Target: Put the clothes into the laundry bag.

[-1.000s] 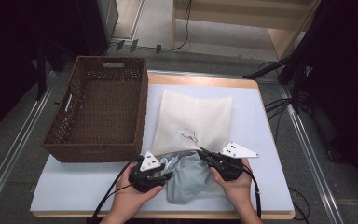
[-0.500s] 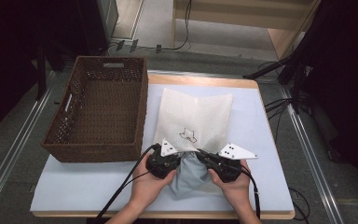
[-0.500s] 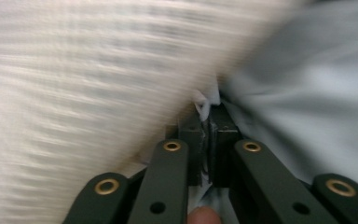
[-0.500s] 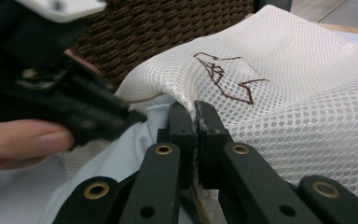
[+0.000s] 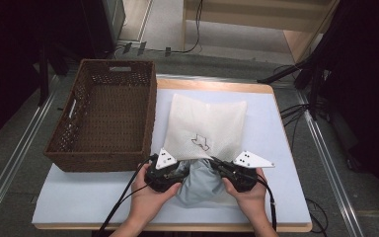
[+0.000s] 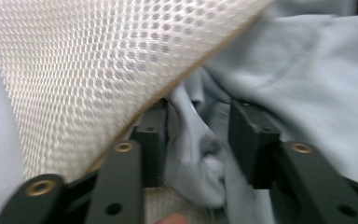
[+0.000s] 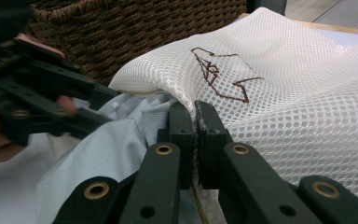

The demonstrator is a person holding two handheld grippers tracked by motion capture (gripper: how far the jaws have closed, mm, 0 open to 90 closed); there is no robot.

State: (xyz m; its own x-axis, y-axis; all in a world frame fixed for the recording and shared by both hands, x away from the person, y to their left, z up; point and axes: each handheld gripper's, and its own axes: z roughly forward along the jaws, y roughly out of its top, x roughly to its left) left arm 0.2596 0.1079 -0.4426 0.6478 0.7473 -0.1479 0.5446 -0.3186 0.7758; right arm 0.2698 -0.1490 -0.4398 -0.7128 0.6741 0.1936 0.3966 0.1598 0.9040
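A white mesh bag (image 5: 205,126) with a brown stitched mark lies mid-table, its mouth toward me. A pale grey-blue garment (image 5: 200,186) sticks out of that mouth. My right gripper (image 5: 215,162) is shut on the bag's rim (image 7: 284,93), holding the edge up; its jaws (image 7: 195,126) press together on the mesh. My left gripper (image 5: 180,174) sits at the mouth's left side. Its jaws (image 6: 198,135) have just been opening, and a loose fold of the garment (image 6: 307,70) hangs between them under the mesh (image 6: 84,70).
A brown wicker basket (image 5: 150,113) stands to the left of the bag, touching its corner. The pale blue table top (image 5: 276,148) ends in a wooden edge at the front. Cables trail from both grippers toward me. Dark equipment stands beyond the table.
My left gripper pushed forward and right into the bag's mouth, then drew back a little to the left, and its jaws now stand apart. The right gripper has kept still on the rim.
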